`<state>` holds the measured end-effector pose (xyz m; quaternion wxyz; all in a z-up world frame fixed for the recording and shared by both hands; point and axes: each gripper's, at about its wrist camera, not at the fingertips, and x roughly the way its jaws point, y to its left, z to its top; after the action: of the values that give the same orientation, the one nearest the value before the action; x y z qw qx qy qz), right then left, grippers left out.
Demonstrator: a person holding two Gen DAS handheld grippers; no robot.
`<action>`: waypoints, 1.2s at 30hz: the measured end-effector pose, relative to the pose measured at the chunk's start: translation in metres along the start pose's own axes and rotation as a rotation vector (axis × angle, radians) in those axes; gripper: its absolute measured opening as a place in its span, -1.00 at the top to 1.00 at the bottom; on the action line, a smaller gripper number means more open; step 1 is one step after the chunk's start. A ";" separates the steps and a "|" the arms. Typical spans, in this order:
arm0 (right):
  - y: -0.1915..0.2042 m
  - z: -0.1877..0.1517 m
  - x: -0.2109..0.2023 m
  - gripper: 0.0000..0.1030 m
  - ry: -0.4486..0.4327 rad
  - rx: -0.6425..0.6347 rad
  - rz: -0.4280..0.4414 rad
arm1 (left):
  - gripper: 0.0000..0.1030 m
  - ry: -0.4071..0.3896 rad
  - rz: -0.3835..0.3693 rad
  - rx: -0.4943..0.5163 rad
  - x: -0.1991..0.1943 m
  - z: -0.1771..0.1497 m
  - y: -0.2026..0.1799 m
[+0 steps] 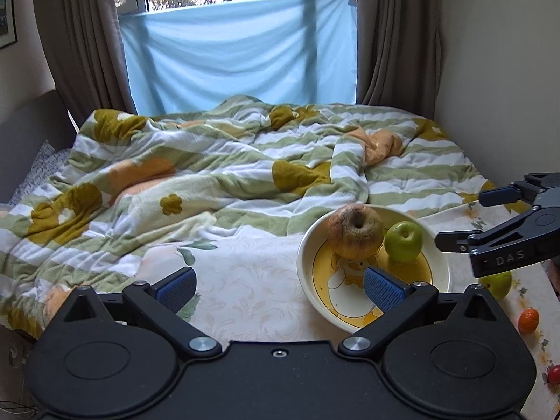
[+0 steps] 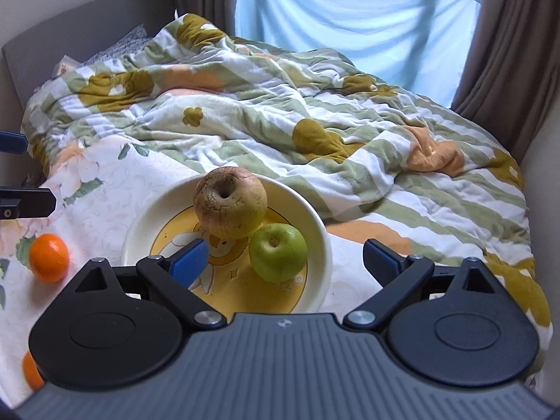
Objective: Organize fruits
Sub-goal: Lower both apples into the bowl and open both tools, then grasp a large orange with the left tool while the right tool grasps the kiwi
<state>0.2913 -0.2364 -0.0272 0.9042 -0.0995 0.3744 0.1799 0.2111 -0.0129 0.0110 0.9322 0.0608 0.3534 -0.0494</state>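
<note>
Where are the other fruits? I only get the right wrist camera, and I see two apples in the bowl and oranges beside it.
Observer: The left wrist view shows a second green apple on the cloth outside the bowl, partly hidden under your right gripper.
Operator: Ooh! Anything else on that side?
Observer: Yes, a small orange fruit lies nearer the camera than that apple, apart from it.
Operator: Any red ones?
Observer: One small red fruit sits at the picture's right edge, partly cut off.
</note>
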 end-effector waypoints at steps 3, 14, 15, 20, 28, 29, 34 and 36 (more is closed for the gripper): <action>-0.003 -0.003 -0.025 -1.00 -0.009 0.032 0.001 | -1.00 -0.024 0.000 -0.007 -0.020 -0.002 -0.003; 0.006 -0.031 -0.123 -1.00 -0.076 0.088 -0.044 | -1.00 -0.090 0.002 -0.045 -0.090 -0.029 -0.024; 0.007 -0.035 -0.131 -1.00 -0.081 0.095 -0.049 | -1.00 -0.095 0.003 -0.050 -0.096 -0.032 -0.026; 0.009 -0.059 -0.166 -1.00 -0.106 0.138 -0.056 | -1.00 -0.111 0.014 -0.068 -0.118 -0.047 -0.036; 0.010 -0.099 -0.200 -1.00 -0.118 0.187 -0.061 | -1.00 -0.107 0.026 -0.083 -0.135 -0.077 -0.047; 0.011 -0.105 -0.201 -1.00 -0.113 0.194 -0.058 | -1.00 -0.103 0.025 -0.084 -0.134 -0.081 -0.048; 0.018 -0.135 -0.192 -1.00 -0.072 0.193 -0.080 | -1.00 -0.068 0.023 -0.104 -0.121 -0.103 -0.051; 0.019 -0.145 -0.186 -1.00 -0.058 0.195 -0.078 | -1.00 -0.052 0.022 -0.109 -0.114 -0.112 -0.054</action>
<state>0.0690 -0.3114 0.0027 0.9264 -0.0200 0.3595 0.1102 0.0455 -0.0438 -0.0010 0.9435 0.0123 0.3304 -0.0214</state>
